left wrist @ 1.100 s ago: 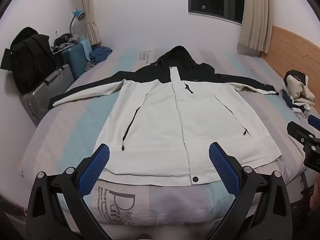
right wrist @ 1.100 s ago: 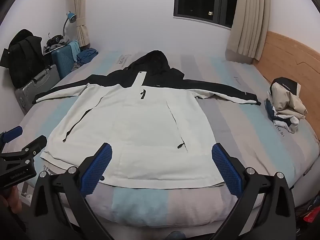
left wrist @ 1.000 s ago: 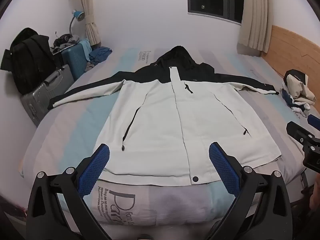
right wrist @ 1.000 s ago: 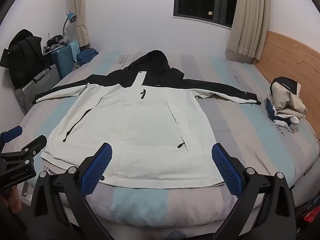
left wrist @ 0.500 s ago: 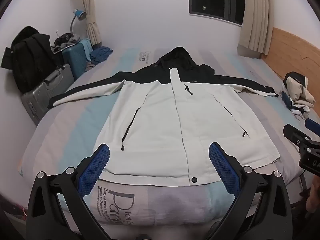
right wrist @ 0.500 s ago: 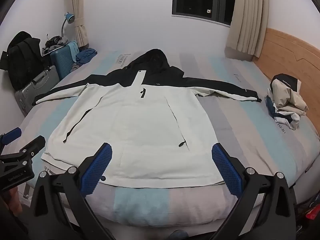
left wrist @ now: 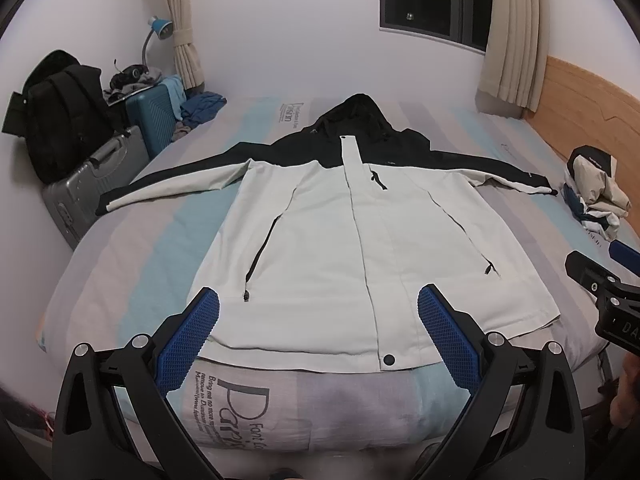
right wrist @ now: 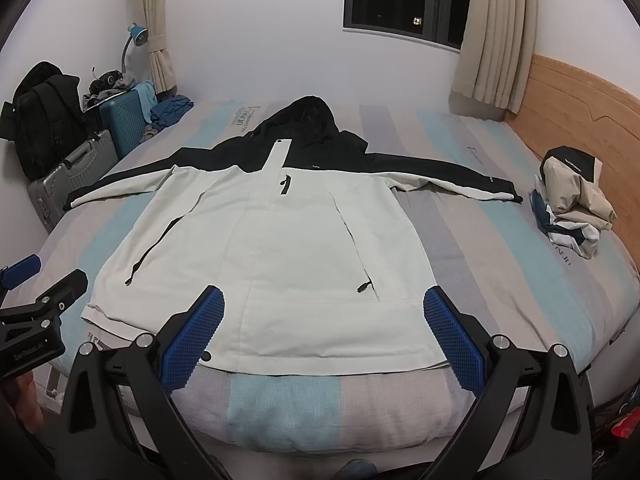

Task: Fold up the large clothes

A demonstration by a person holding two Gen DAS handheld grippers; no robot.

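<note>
A large white jacket with black shoulders and hood lies flat, front up, on the bed, both sleeves spread out sideways. Its hem lies near the foot of the bed. My left gripper hovers open over the hem at the zipper's lower end, holding nothing. My right gripper is open too, above the hem on the jacket's right half. Each gripper shows at the edge of the other's view: the right gripper and the left gripper.
The striped mattress fills the room's middle. A crumpled pile of clothes sits at its right edge by the wooden headboard. Suitcases and a black backpack stand against the left wall.
Both grippers stay open and have shifted only slightly; the jacket has not moved.
</note>
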